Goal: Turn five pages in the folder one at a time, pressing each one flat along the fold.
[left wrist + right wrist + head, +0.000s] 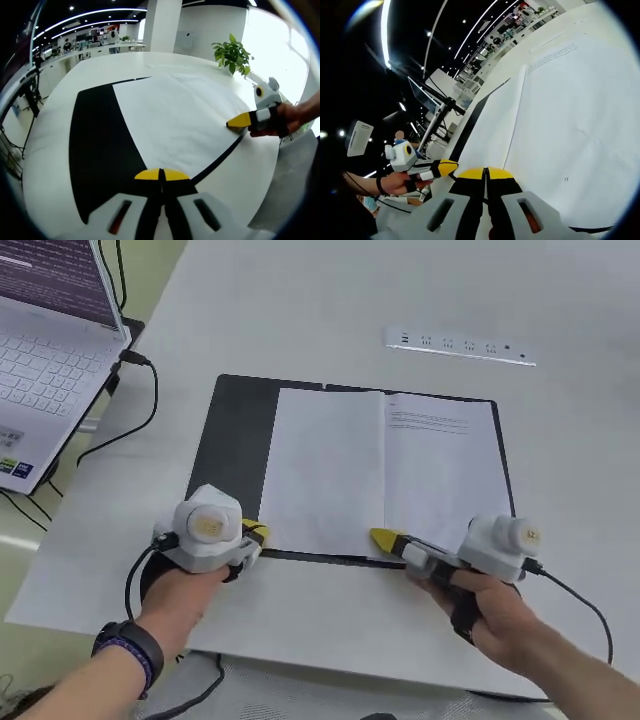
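So the folder lies open on the white surface, right in front of both tools. The left hand-held gripper sits at the near edge of the black cover, and the right hand-held gripper has its yellow tips at the near end of the fold, which runs straight away from it. Both are clenched with nothing between the jaws; you can see the tips meeting in each gripper view. My worry is that closed tips won't separate one sheet, so unless the right one opens and nips just the top page beside it, it could drag two at once or scuff a crease into the paper. Pushing along the fold could also slide the whole folder on that slick surface if the left one isn't actually pinning the cover, and I can't tell whether it's touching or just hovering. As for text, there are a few printed lines at the far end of that page and a tiny mark near its close edge, maybe a page number, all too small to read. Same goes for the stickers on the laptop off beyond the left gripper, and the power strip past the folder shows no legible label.
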